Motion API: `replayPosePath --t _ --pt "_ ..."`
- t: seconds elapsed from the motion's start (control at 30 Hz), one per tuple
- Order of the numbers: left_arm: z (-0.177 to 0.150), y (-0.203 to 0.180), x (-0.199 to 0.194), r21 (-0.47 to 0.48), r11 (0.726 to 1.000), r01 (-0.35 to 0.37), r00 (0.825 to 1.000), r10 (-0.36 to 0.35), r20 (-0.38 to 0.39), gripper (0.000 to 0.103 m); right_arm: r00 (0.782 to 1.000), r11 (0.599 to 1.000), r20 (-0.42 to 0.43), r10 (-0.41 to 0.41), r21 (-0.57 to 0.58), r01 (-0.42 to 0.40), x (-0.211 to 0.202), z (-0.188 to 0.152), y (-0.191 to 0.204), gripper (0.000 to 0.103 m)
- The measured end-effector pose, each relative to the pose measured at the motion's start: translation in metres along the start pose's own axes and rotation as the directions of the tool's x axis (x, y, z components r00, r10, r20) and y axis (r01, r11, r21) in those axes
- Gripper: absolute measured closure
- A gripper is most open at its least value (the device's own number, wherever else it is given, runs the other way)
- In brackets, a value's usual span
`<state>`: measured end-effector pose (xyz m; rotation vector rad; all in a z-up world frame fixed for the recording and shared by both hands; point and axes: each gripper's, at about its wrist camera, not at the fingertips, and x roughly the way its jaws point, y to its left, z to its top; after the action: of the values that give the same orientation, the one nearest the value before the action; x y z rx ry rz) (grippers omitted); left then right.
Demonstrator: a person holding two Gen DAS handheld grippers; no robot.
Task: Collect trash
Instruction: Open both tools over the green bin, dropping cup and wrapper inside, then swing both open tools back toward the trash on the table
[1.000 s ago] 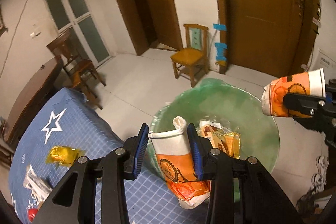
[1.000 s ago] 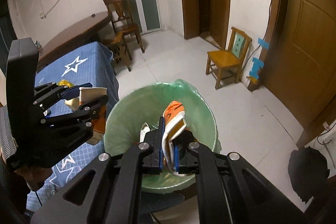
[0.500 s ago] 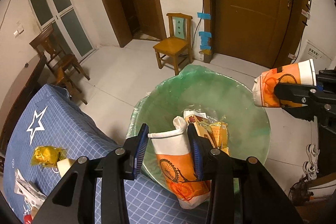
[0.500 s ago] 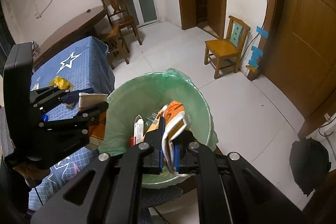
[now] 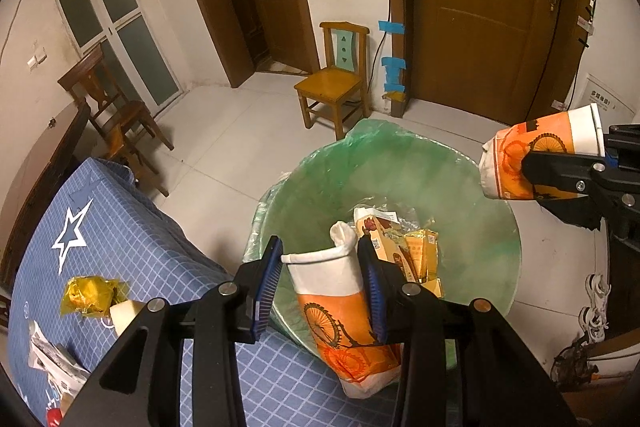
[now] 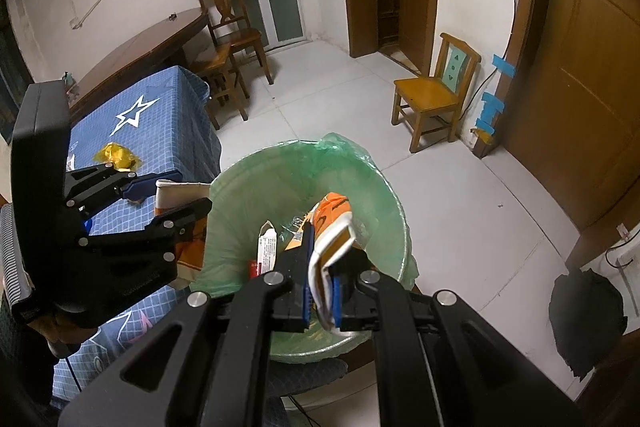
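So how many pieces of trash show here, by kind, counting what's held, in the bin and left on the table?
Paper cups: 2, one in the left gripper, one in the right gripper
Cartons in the bin: 2 visible
Yellow wrappers on the table: 1
Other scraps on the table: at least 2, too blurred to name
Total: at least 7

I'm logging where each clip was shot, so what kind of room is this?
Probably a lived-in room of a home: wooden chair on a tiled floor, wooden door, and a table under a blue star-print tablecloth.
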<state>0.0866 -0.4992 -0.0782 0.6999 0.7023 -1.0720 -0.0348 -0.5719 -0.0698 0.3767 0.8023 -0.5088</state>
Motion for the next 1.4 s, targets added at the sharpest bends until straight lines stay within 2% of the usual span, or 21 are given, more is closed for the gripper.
replayPosePath --t 0.17,0.23,0.3,0.57,0.9,1.07,1.17,1.3,1.4 --pt "0.0 0.005 0.001 -0.015 1.0 0.022 1.0 -0.022 -0.006 0.062 1.0 1.0 -0.009 0.014 -0.012 -0.014 0.005 0.005 0.0 0.096" --pt "0.001 0.007 0.003 -0.024 0.999 0.026 1.0 -0.026 -0.008 0.043 1.0 1.0 -0.016 0.023 -0.013 -0.023 0.008 0.006 -0.002 0.095" --pt "0.003 0.013 0.003 -0.049 0.999 0.009 1.0 -0.009 0.006 0.026 1.0 1.0 -0.022 0.02 -0.005 -0.02 0.013 0.01 -0.003 0.082" --pt "0.003 0.025 -0.001 -0.112 0.993 -0.032 0.999 0.034 0.013 0.026 0.999 0.999 -0.019 0.038 0.032 -0.038 0.022 0.01 -0.018 0.08" --pt "-0.022 0.035 -0.027 -0.157 0.982 -0.105 0.993 0.11 0.029 0.024 0.998 0.998 0.017 0.062 0.002 -0.062 0.016 0.007 0.001 0.08" --pt "-0.039 0.041 -0.048 -0.189 0.969 -0.158 0.984 0.17 0.047 0.023 0.994 0.997 0.079 0.069 -0.026 -0.067 0.005 0.007 0.018 0.08" --pt "-0.058 0.046 -0.071 -0.221 0.954 -0.203 0.972 0.225 0.075 0.022 0.986 0.997 0.15 0.068 -0.038 -0.063 -0.006 0.003 0.029 0.077" --pt "-0.094 0.056 -0.107 -0.278 0.926 -0.257 0.95 0.294 0.101 0.02 0.964 0.995 0.25 0.091 -0.049 -0.081 -0.02 -0.01 0.047 0.072" --pt "-0.121 0.068 -0.132 -0.333 0.903 -0.272 0.941 0.323 0.106 0.02 0.944 0.991 0.304 0.128 -0.074 -0.111 -0.024 -0.022 0.067 0.07"
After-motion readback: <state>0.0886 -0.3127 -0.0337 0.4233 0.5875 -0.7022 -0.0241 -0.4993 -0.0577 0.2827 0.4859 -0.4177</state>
